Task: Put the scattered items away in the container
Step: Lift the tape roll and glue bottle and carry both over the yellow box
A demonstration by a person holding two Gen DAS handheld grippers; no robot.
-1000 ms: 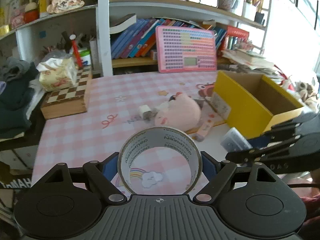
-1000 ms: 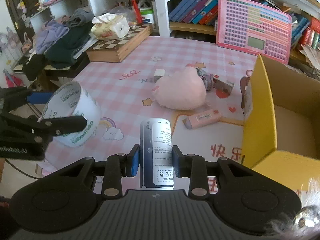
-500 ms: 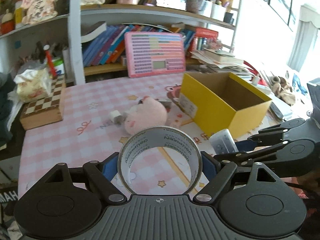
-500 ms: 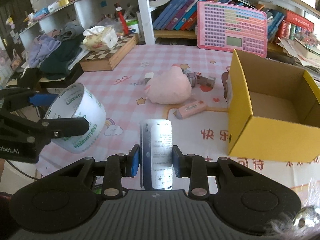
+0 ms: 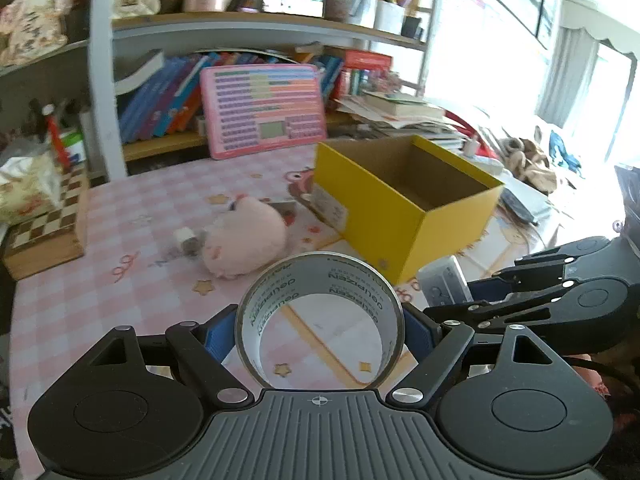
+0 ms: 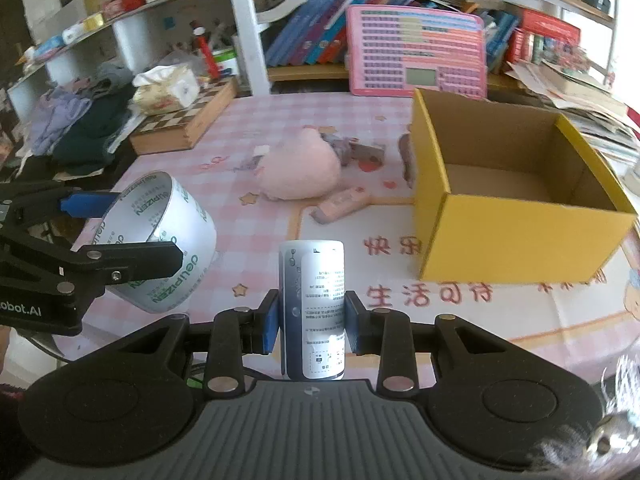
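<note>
My left gripper [image 5: 320,326] is shut on a roll of clear tape [image 5: 320,280], held above the pink checked table; the tape roll [image 6: 160,236] also shows at the left of the right wrist view. My right gripper [image 6: 311,316] is shut on a small white and dark blue bottle [image 6: 312,300], which also appears as the bottle [image 5: 442,282] at the right of the left wrist view. The open yellow cardboard box [image 6: 516,236] stands ahead and to the right with nothing visible inside; the same box [image 5: 404,208] sits right of centre in the left view.
A pink plush toy [image 6: 298,174], a pink eraser-like stick [image 6: 340,206], a small white cube [image 5: 183,236] and small grey items [image 6: 360,152] lie on the table. A chessboard box [image 6: 184,124] with a tissue pack sits far left. A pink toy tablet [image 6: 416,56] leans on the bookshelf.
Both grippers have moved rightward and a little up with their loads. The yellow box has come nearer the centre of both views, and its open inside now shows.
</note>
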